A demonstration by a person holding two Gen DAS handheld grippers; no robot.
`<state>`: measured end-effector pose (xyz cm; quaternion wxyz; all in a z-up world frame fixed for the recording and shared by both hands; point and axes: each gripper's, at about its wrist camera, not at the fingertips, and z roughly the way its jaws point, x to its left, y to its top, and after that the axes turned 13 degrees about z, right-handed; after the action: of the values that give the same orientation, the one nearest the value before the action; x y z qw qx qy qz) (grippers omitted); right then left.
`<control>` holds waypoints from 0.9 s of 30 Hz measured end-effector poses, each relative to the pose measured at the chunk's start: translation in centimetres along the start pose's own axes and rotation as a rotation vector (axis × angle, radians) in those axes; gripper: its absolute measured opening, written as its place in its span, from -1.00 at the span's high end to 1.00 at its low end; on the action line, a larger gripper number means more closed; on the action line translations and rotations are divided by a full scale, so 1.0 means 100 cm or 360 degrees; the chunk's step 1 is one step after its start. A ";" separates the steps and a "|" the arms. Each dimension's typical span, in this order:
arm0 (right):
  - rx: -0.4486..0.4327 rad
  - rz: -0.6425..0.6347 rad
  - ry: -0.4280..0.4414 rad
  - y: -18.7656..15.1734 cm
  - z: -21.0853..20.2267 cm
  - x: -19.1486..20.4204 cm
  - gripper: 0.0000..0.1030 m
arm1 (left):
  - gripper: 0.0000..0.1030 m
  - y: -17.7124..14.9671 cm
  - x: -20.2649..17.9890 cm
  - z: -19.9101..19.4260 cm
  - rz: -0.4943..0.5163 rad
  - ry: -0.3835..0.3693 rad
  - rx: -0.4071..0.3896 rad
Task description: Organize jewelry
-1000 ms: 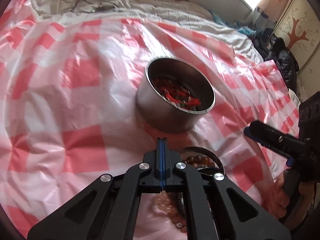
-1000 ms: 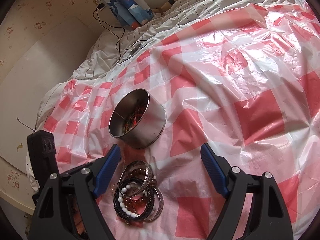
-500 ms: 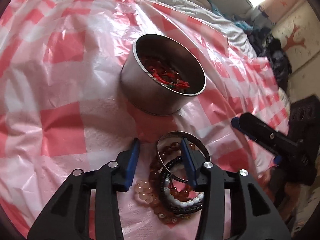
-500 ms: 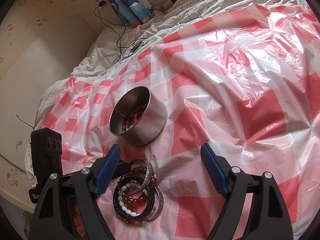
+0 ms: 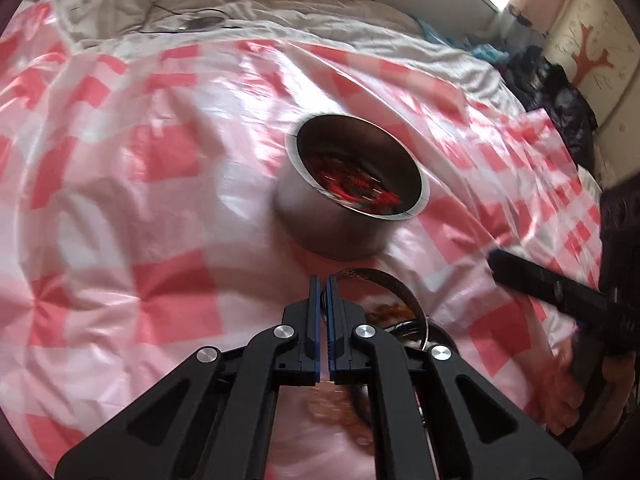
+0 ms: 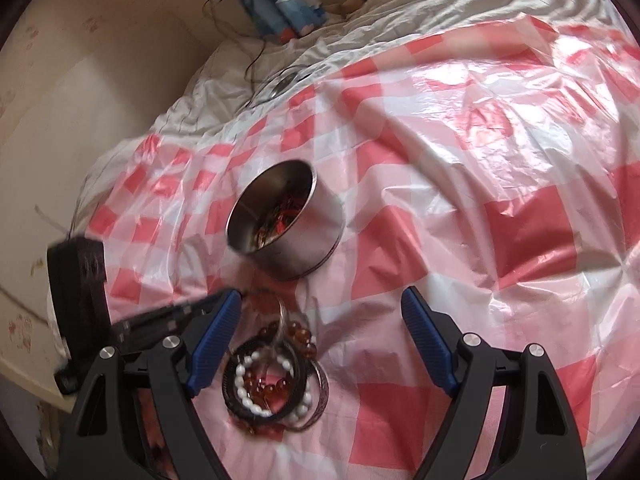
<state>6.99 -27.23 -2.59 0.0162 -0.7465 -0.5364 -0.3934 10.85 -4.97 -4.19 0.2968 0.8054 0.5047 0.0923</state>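
Left gripper (image 5: 323, 280) just snapped closed, nothing visibly pinched, right beside the silver bangle (image 5: 394, 292). Right gripper (image 6: 320, 312) gapes wide over the bracelet pile (image 6: 274, 376), gripping nothing. Past that sits the metal tin (image 6: 298, 236) with jewelry inside, and loads of bare checkered sheet (image 6: 500, 160) stretches beyond to the right.

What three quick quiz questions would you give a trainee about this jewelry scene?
1. True or false: the metal tin is empty.
2. Multiple choice: the jaws of the right gripper are A) open, B) shut on a bangle, C) shut on nothing.
3. Short answer: where does the bracelet pile lie?

Key:
1. False. It holds red jewelry.
2. A.
3. On the checked sheet, outside the tin, between the tin and the right gripper.
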 end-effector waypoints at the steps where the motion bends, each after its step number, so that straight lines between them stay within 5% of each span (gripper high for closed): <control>1: 0.0046 -0.0073 -0.0005 -0.004 0.003 0.005 -0.53 | 0.96 -0.001 0.006 -0.001 -0.0015 0.0018 0.0001; 4: 0.0137 -0.0242 -0.0035 -0.016 0.013 0.017 -0.44 | 0.96 -0.004 0.021 0.001 -0.0054 0.0038 0.0024; 9: 0.0234 -0.0408 -0.0069 -0.032 0.028 0.028 0.30 | 0.96 -0.006 0.022 0.009 -0.0050 0.0046 0.0061; 16: 0.0257 -0.0497 -0.0142 -0.040 0.037 0.032 0.77 | 0.95 -0.010 0.021 0.019 -0.0062 0.0035 0.0108; 27: 0.0177 -0.0492 -0.0030 -0.036 0.021 0.036 0.81 | 0.89 -0.014 0.024 0.025 -0.0115 0.0000 0.0121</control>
<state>5.67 -21.99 -3.29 -0.0084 -0.6567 -0.6660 -0.3538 12.02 -3.37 -7.40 0.2691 0.7974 0.5365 0.0623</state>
